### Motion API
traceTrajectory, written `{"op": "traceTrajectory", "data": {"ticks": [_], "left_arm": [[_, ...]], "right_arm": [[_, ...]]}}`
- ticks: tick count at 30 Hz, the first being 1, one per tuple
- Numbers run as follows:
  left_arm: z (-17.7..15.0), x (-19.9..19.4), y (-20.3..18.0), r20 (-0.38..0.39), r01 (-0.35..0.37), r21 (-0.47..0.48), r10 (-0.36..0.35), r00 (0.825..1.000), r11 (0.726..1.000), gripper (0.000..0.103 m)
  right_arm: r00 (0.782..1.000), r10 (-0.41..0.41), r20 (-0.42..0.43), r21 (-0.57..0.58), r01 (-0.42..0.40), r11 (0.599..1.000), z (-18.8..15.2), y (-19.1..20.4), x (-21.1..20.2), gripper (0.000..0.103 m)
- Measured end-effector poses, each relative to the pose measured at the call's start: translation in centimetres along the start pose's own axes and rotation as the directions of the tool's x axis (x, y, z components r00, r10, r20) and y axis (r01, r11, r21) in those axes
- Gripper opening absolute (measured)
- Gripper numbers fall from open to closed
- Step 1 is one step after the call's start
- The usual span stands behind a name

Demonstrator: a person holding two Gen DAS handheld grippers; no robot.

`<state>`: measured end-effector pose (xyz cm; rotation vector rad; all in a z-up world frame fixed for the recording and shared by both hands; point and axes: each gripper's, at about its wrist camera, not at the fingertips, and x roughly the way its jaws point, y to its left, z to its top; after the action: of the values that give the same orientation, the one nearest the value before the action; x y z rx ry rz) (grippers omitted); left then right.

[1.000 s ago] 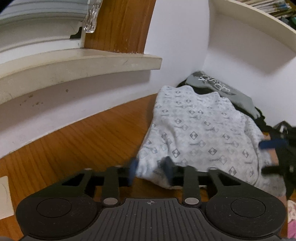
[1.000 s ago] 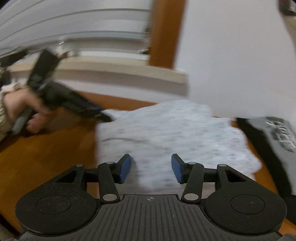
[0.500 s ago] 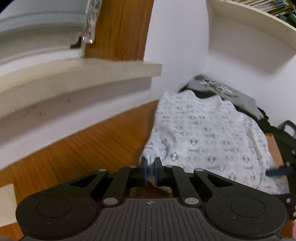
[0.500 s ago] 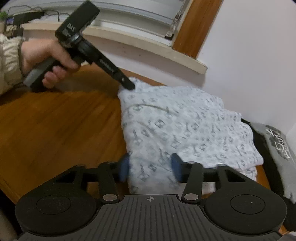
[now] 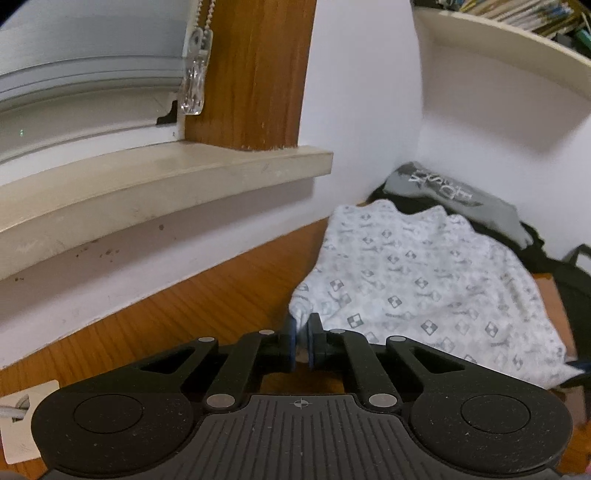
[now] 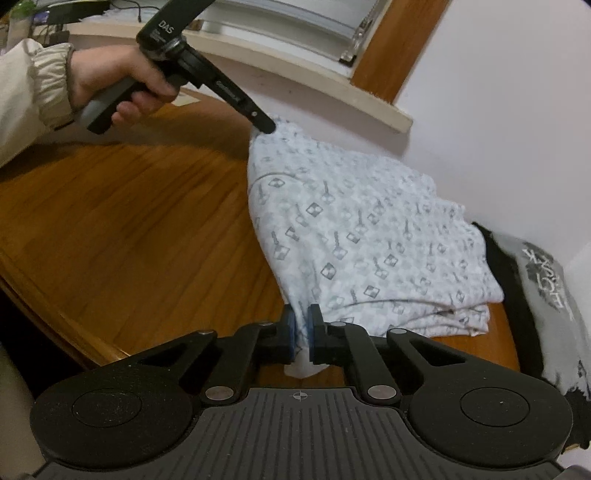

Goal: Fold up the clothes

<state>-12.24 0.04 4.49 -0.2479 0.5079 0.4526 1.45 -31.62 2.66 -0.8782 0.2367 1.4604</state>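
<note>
Patterned garment (image 6: 354,236), both corners pinched

A wooden worktop (image 5: 207,306) with a warm orange grain runs up to a white wall (image 5: 362,92). Above it juts a beige window sill (image 5: 147,181), with a pale blind (image 5: 92,66) behind and a brown wooden frame (image 5: 251,74) beside. A cream shelf (image 5: 517,51) at upper right holds books (image 5: 517,14).

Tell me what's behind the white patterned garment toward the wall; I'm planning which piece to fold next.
Behind the white patterned garment lies a grey printed garment over black fabric. How far they extend beneath it is covered.
</note>
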Motion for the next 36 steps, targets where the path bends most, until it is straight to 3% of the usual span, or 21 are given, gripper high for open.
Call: {"op": "traceTrajectory", "data": {"ticks": [5, 7, 12, 16, 19, 23, 25, 26, 27, 29, 33, 36], "left_arm": [[-0.1, -2.1, -0.4, 0.016, 0.009, 0.034, -0.009, 1.0, 0.999, 0.018], [-0.5, -2.8, -0.4, 0.011, 0.021, 0.052, -0.021, 1.0, 0.998, 0.03], [-2.3, -2.7, -0.4, -0.061, 0.042, 0.095, -0.036, 0.997, 0.995, 0.031], [-2.9, -1.9, -1.1, -0.089, 0.043, 0.129, -0.031, 0.996, 0.991, 0.04], [-3.1, -1.1, -1.8, -0.1, 0.047, 0.15, -0.032, 0.995, 0.988, 0.04], [-2.9, 0.3, -2.1, -0.113, 0.038, 0.155, -0.02, 0.993, 0.987, 0.058], [-2.7, 0.7, -2.4, -0.113, 0.047, 0.153, -0.03, 0.993, 0.987, 0.056], [-2.7, 0.9, -2.6, -0.112, 0.057, 0.154, -0.04, 0.993, 0.986, 0.05], [-2.6, 1.1, -2.8, -0.111, 0.067, 0.155, -0.05, 0.993, 0.986, 0.034], [-2.4, 1.4, -3.3, -0.109, 0.084, 0.158, -0.067, 0.992, 0.984, 0.015], [-2.0, 0.2, -4.4, -0.061, -0.01, 0.177, 0.021, 0.998, 0.984, 0.009], [-2.4, -0.6, -4.8, -0.057, -0.042, 0.206, 0.055, 0.997, 0.978, 0.008]], "right_arm": [[0.999, -0.036, 0.011, 0.037, 0.036, 0.999, 0.1, -1.1, -0.4, 0.008], [0.999, -0.047, 0.014, 0.054, 0.046, 0.997, 0.0, -1.4, -0.3, 0.011], [0.997, -0.059, 0.053, 0.05, 0.056, 0.997, 0.4, -0.8, -0.3, 0.026], [0.995, -0.046, 0.09, 0.029, 0.044, 0.999, 1.5, 0.0, 0.3, 0.045], [0.995, -0.035, 0.097, 0.009, 0.034, 0.999, 2.0, 0.2, 1.4, 0.045], [0.995, -0.033, 0.098, -0.01, 0.034, 0.999, 2.0, -0.3, 2.8, 0.043], [0.994, -0.018, 0.109, -0.026, 0.021, 0.999, 1.5, -0.6, 3.1, 0.033], [0.993, -0.016, 0.115, -0.025, 0.019, 1.0, 1.4, -0.7, 3.0, 0.03], [0.992, -0.017, 0.125, -0.014, 0.019, 1.0, 1.4, -1.0, 2.9, 0.017], [0.989, -0.023, 0.143, 0.011, 0.022, 1.0, 1.6, -1.5, 2.6, 0.013], [0.988, -0.02, 0.151, 0.051, 0.013, 0.999, 1.4, -2.4, 1.6, 0.01], [0.993, -0.015, 0.116, 0.007, 0.014, 1.0, 0.1, -2.1, 0.6, 0.009]]}}
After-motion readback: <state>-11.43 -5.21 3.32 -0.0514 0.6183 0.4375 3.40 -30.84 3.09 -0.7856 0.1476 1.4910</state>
